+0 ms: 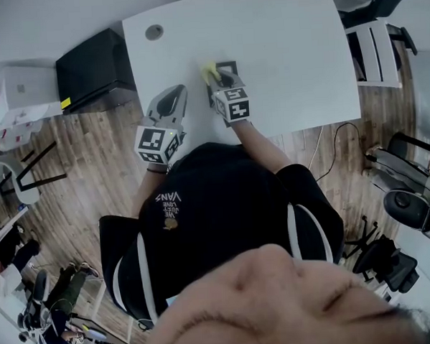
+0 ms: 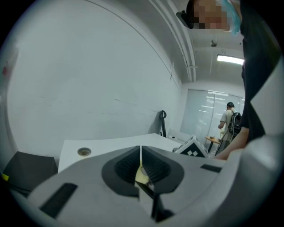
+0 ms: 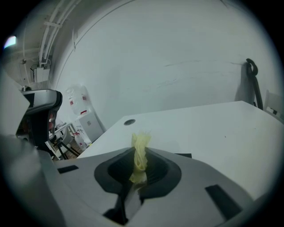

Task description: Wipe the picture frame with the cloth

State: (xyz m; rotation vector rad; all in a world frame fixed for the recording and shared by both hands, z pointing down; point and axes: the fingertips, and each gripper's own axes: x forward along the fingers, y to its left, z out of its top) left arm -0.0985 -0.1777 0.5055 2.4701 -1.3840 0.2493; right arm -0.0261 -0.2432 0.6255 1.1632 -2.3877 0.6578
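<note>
Right tool (image 3: 142, 153): clamped on twisted yellow cloth (image 3: 140, 142), over flat black picture frame (image 1: 228, 65).
Cloth axis: along jaws, tip pointing far.
Left tool (image 2: 140, 150): jaws together, white table (image 1: 280, 49) near-left edge.

Black short-sleeved T-shirt (image 1: 224, 203), white side stripes, small white print, grey left gripper (image 1: 172, 96) and right gripper (image 1: 223, 78) bore marker cubes (image 1: 156, 143).

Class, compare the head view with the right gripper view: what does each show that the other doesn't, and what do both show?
Head view only: the person's black shirt and the marker cube on the right gripper. Right gripper view only: its jaws closed on the yellow cloth, which stands up between them. Both: the white table, its round hole and the cloth.
</note>
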